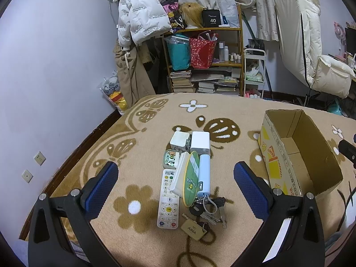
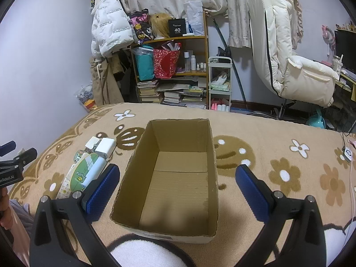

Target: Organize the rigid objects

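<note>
A cluster of small objects lies on the beige blanket: a white remote [image 1: 168,200], a green oval fan [image 1: 191,179], a pale blue power bank [image 1: 204,176], a bunch of keys [image 1: 208,209] with a gold AIMA tag [image 1: 193,229], two white chargers [image 1: 179,140] [image 1: 200,142] and a cartoon tin [image 1: 171,159]. My left gripper [image 1: 175,170] hovers open above the cluster, holding nothing. An open, empty cardboard box [image 2: 178,178] [image 1: 296,153] sits to the right. My right gripper [image 2: 176,171] is open, straddling the box from above. The cluster [image 2: 89,169] shows left of the box.
A wooden shelf [image 1: 202,62] with books, bags and bottles stands behind the blanket, beside hanging coats [image 1: 138,15]. A cream reclining chair [image 2: 289,62] is at the right, a white cart [image 2: 220,82] beside the shelf. A cable and small device [image 2: 347,153] lie at the blanket's right edge.
</note>
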A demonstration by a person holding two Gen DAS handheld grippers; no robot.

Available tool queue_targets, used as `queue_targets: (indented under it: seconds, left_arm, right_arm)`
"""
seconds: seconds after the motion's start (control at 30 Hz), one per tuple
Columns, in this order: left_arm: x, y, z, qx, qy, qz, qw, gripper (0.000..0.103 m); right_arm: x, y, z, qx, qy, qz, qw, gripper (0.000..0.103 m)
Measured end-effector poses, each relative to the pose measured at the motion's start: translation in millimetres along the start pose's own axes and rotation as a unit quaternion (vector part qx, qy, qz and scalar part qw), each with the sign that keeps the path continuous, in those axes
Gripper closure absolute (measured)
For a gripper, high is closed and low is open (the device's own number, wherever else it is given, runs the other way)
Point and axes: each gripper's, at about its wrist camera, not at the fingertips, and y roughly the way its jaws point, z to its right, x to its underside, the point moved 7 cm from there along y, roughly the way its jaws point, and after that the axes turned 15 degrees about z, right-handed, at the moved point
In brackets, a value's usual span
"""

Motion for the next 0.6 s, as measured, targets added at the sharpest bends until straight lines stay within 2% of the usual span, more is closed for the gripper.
queue_targets:
  seconds: [0.6]
  left_arm:
    - [3.2, 1.4, 0.9, 0.001, -0.001, -0.004, 1.0000, 0.000]
  right_arm:
    - [-0.2, -0.7, -0.4, -0.001, -0.001, 0.000, 1.000, 0.000]
